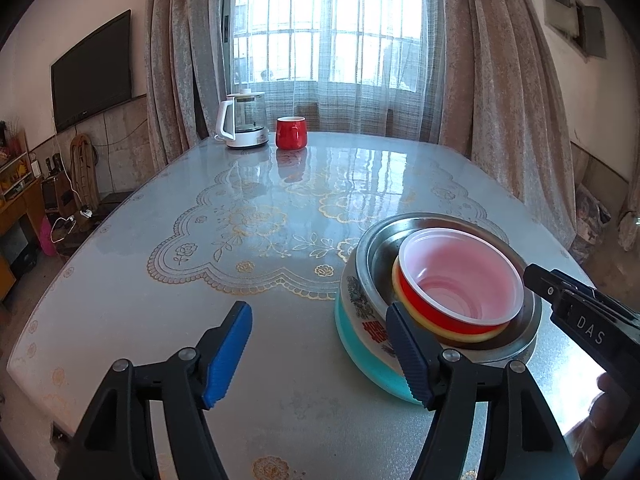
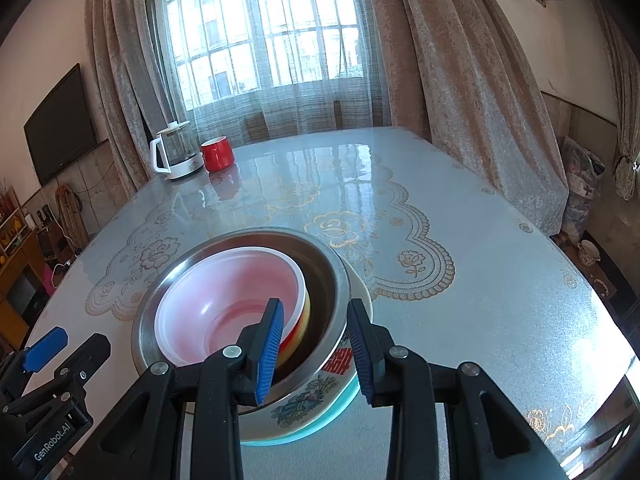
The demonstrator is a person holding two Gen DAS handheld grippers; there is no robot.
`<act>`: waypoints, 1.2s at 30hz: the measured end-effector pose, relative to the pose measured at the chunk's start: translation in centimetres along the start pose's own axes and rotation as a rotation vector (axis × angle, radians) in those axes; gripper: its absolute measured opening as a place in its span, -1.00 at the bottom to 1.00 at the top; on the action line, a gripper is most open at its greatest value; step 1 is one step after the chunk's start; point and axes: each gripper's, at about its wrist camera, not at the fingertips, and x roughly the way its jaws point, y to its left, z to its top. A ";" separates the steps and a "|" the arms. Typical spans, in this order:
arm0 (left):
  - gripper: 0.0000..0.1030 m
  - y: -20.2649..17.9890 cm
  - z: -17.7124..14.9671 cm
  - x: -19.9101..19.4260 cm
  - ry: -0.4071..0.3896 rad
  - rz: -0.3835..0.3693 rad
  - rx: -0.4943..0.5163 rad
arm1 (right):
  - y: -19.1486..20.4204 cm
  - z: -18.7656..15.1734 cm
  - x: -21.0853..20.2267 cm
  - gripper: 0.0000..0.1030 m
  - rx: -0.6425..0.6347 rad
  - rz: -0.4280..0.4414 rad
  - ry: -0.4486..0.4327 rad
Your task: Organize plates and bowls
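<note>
On the glossy lace-patterned desk (image 1: 256, 240): nested stack, red-and-white plastic bowl (image 2: 228, 300) inside steel basin (image 2: 320, 264). Left tool (image 1: 318, 354) spread wide, empty. Right tool (image 2: 316, 344) straddles basin wall; grip cannot be told. Stack could be tipped if lifted one-sided.

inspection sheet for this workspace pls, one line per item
Surface: glossy table with floral cover.
Job's things: red bowl nested in steel bowl, on an enamel basin.
Clutter: kettle, red cup at the far edge.
Grippers: left hand-held gripper open, beside the stack; right hand-held gripper straddles the steel bowl's rim, contact unclear.
Cables: on the floor by the TV.
Surroundings: curtains, window.
</note>
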 end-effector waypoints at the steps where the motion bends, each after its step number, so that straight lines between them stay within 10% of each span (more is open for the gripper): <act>1: 0.37 -0.1 0.0 0.0 -0.001 0.000 0.001 | 0.0 0.0 0.0 -0.35 0.000 0.000 0.002; 36: 0.41 0.0 0.2 -0.4 -0.017 -0.024 -0.023 | -0.2 0.2 0.1 -0.35 0.010 -0.004 0.003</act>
